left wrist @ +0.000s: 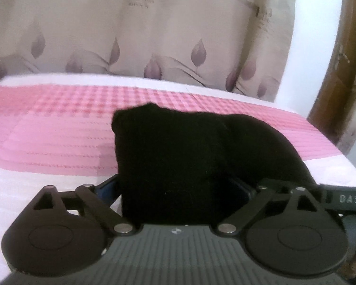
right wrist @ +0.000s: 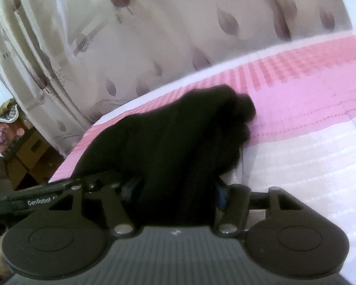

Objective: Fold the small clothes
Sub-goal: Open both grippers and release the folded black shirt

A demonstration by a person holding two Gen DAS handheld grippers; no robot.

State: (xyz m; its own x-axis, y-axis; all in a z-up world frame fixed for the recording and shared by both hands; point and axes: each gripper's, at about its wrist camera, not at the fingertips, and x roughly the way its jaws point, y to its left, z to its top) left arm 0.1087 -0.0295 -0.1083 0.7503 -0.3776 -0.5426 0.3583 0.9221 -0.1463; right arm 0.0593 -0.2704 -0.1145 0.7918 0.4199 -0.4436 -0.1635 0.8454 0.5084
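- On the pink-and-white bedspread (left wrist: 47,128) lies the bunched black garment (left wrist: 178,147), its near end reaching back between both pairs of fingers
- Our left gripper (left wrist: 182,190) stands spread wide; the cloth sits in the gap, and we cannot tell if the pads touch it
- Our right gripper (right wrist: 175,190) has the same cloth filling its gap; whether it grips, we cannot tell
- Behind the bed hangs a beige leaf-print curtain (left wrist: 154,35); cardboard boxes (right wrist: 28,156) sit beside the bed
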